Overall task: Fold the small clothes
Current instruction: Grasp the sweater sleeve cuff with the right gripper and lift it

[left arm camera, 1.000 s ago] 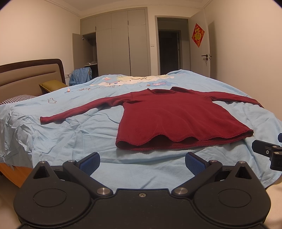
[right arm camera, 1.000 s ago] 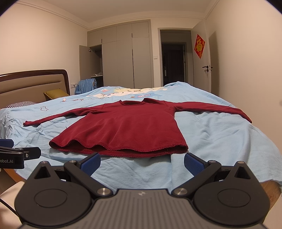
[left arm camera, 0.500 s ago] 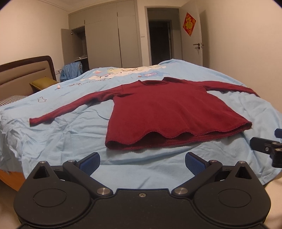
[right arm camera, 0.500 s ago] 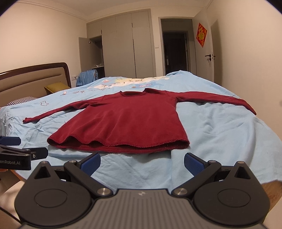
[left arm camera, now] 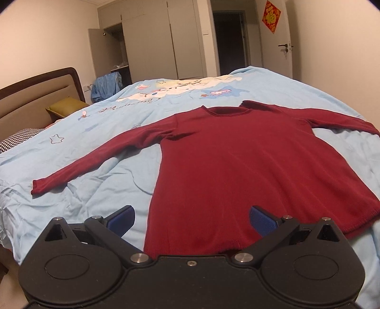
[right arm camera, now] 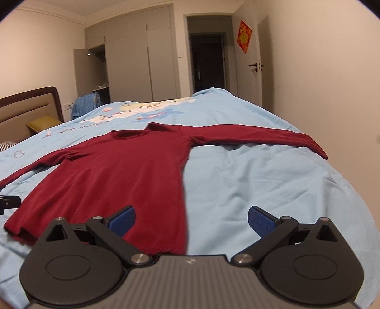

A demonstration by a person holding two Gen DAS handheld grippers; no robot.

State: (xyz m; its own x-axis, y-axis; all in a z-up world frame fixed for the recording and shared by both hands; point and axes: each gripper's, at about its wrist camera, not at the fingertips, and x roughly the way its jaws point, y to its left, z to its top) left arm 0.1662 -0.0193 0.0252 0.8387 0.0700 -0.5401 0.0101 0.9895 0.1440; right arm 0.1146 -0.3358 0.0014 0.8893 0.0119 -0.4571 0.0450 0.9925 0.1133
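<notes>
sweater: dark red long-sleeved sweater lies flat, front up, on the light blue bedspread; both sleeves spread out sideways, collar toward the far end, hem toward the near bed edge.
left sleeve: reaches out to its cuff, resting on wrinkled bedspread.
right sleeve: runs toward the wall side of the bed, cuff near the bed's edge.
writing: no readable brand or label on the sweater. Bedspread has a cartoon print with some lettering, too blurred to read. Red square ornament on the door carries a gold character, not legible. Small mark on the right gripper housing, unreadable.
left gripper: left gripper spread wide, nothing between the blue pads; held low over the near hem, straddling the sweater's left bottom corner: one pad over the bedspread, the other over red fabric. Contact with the cloth can't be told.
right gripper: right gripper also spread wide and empty; low over the sweater's right bottom corner, one pad over red fabric, the other over bare bedspread. Contact can't be told.
cross view: black tip of the left gripper shows at the left edge of the right wrist view, just beside the hem.
room: padded headboard, olive pillow, white wardrobe with one door open, dark doorway beyond.
</notes>
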